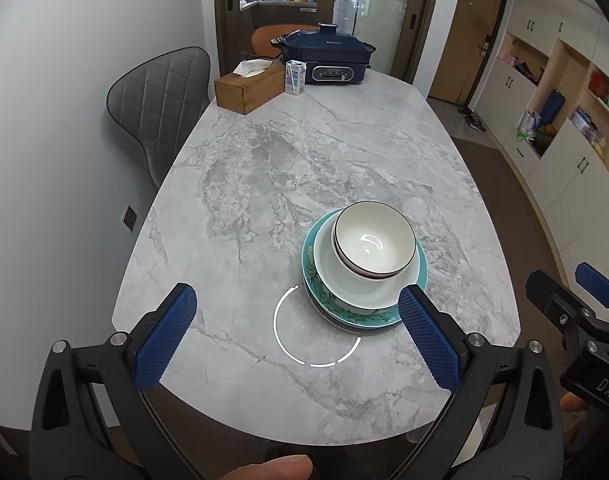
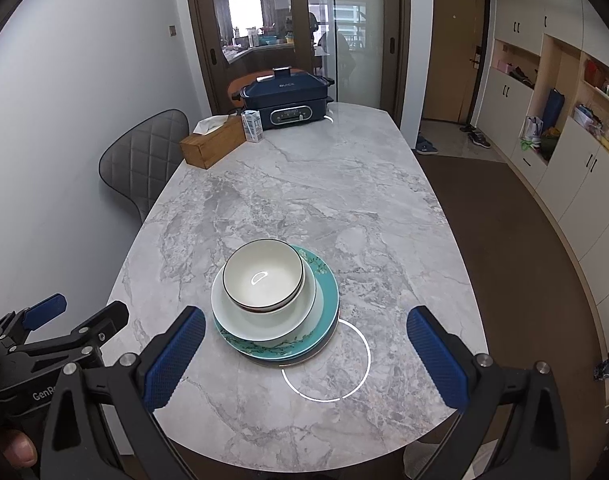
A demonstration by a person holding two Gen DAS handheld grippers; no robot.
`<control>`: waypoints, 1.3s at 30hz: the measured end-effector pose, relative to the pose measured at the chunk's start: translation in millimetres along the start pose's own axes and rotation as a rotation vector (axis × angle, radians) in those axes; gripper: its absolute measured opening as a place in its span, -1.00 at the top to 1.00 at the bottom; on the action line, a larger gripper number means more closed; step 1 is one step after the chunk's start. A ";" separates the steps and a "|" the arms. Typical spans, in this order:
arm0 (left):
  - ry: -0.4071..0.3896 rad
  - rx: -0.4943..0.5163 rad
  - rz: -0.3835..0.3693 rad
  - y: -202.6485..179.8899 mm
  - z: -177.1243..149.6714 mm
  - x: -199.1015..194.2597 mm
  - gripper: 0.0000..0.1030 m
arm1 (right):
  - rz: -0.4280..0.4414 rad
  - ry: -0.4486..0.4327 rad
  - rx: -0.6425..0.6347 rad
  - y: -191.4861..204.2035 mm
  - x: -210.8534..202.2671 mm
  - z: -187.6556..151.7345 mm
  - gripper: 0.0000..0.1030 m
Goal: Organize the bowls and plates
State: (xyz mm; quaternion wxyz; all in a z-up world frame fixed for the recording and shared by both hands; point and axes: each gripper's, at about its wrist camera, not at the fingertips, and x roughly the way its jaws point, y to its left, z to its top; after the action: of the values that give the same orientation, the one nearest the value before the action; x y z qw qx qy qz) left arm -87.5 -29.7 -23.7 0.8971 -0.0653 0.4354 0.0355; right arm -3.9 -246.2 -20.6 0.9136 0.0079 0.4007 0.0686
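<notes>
A stack of dishes stands near the front of the marble table [image 1: 304,152]: a teal patterned plate [image 1: 368,318] at the bottom, a white plate [image 1: 360,292] on it, and two nested white bowls with dark rims [image 1: 374,242] on top. In the right wrist view the teal plate [image 2: 326,280], white plate [image 2: 260,326] and bowls [image 2: 264,272] show too. My left gripper [image 1: 298,306] is open and empty, just in front and left of the stack. My right gripper [image 2: 306,330] is open and empty, in front of the stack. Each gripper shows in the other's view, the right one [image 1: 572,284] and the left one [image 2: 80,308].
At the far end stand a wooden tissue box [image 1: 248,86], a small milk carton [image 1: 295,76] and a dark blue electric cooker [image 1: 328,58]. A grey padded chair [image 1: 160,104] is at the table's left. Cabinets and shelves [image 1: 564,100] line the right wall.
</notes>
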 end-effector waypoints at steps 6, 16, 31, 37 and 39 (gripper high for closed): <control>0.000 0.012 0.007 -2.1 -3.8 -3.5 -0.99 | -0.027 -0.001 -0.004 0.2 -5.5 -2.1 -1.00; -0.018 0.041 0.036 -18.3 -4.9 -14.3 -0.99 | -0.091 -0.037 -0.026 -3.4 -22.6 -0.5 -1.00; -0.030 0.029 0.039 -29.3 -4.5 -25.5 -0.99 | -0.108 -0.024 -0.041 -4.9 -23.5 -4.1 -1.00; -0.028 0.023 0.050 -28.0 -4.6 -25.5 -0.99 | -0.101 -0.026 -0.041 -2.5 -23.6 -5.3 -1.00; -0.031 0.021 0.052 -27.6 -4.6 -25.8 -0.99 | -0.097 -0.026 -0.042 -3.1 -23.3 -5.8 -1.00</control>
State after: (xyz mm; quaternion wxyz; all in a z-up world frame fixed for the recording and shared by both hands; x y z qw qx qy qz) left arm -103.7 -57.8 -3.8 0.9032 -0.0437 0.4234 0.0553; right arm -23.4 -252.5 -7.7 0.9208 -0.0296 0.3875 0.0324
